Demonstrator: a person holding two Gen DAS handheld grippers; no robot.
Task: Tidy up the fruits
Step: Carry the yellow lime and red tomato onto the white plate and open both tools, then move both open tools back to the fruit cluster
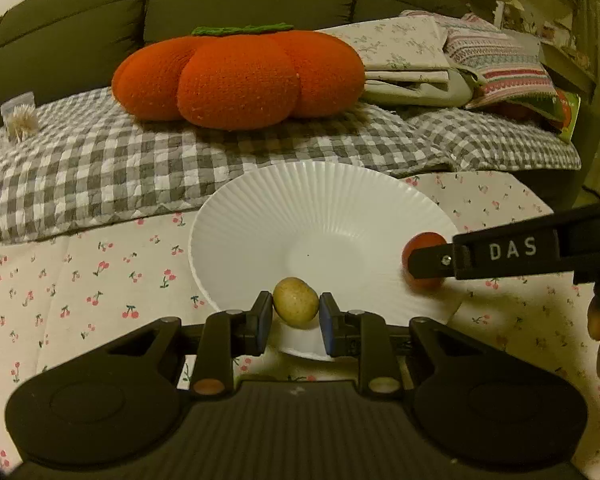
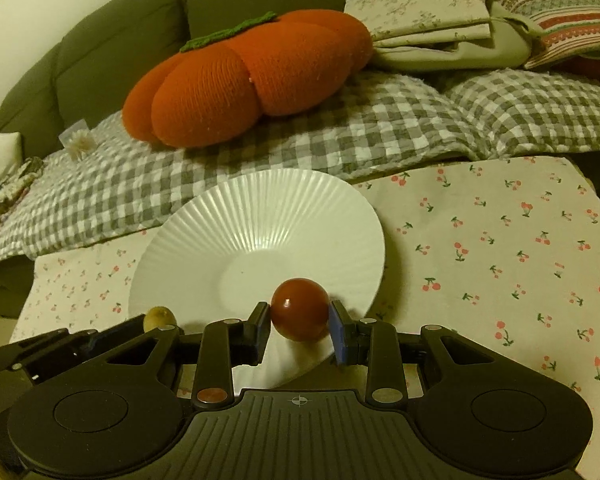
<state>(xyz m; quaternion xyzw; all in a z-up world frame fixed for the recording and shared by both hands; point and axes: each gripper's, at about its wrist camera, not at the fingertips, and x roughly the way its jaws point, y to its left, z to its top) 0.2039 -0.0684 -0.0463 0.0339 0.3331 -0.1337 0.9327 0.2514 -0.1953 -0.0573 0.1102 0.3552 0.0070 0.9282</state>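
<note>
Yellow fruit (image 1: 295, 307) pinched in left gripper (image 1: 295, 316); red fruit (image 2: 299, 309) pinched in right gripper (image 2: 300, 322)

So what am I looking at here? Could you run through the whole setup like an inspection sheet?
Surface: cherry-print cloth, bare apart from the plate.
Job's things: white ribbed plate; yellowish fruit; red fruit; both held over the plate's near rim.
Clutter: nothing seen on the cloth.
Grippers: left gripper has its fingers shut on the yellowish fruit; right gripper is shut on the red fruit.
Cables: nothing seen.
Surroundings: orange pumpkin cushion, checked blanket, folded linens, dark sofa.
</note>
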